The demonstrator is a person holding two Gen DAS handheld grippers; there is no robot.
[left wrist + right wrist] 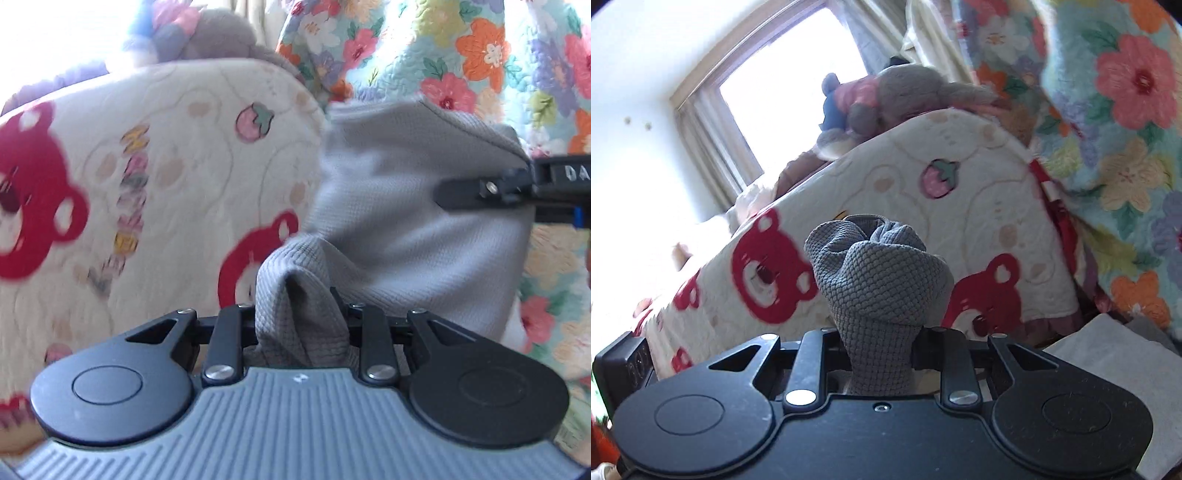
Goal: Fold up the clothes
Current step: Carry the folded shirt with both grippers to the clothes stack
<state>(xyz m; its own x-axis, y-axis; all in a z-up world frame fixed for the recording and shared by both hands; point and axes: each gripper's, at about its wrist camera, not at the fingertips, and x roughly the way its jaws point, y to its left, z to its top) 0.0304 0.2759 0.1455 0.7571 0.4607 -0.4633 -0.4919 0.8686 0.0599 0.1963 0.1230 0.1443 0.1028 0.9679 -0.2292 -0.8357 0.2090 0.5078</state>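
A grey waffle-knit garment (410, 206) hangs lifted between both grippers. My left gripper (301, 314) is shut on a bunched corner of it, the cloth filling the gap between the jaws. In the left wrist view the right gripper (461, 194) enters from the right edge and pinches the garment's far side. In the right wrist view my right gripper (879, 343) is shut on a wad of the same grey garment (877, 273), which bulges up over the fingers and hides the fingertips.
A cream blanket with red bears and strawberries (155, 177) covers the bed (923, 199) behind. A floral quilt (461, 51) hangs at the right. Plush toys (886, 99) sit by the window (783, 85). Folded grey cloth (1108, 365) lies at lower right.
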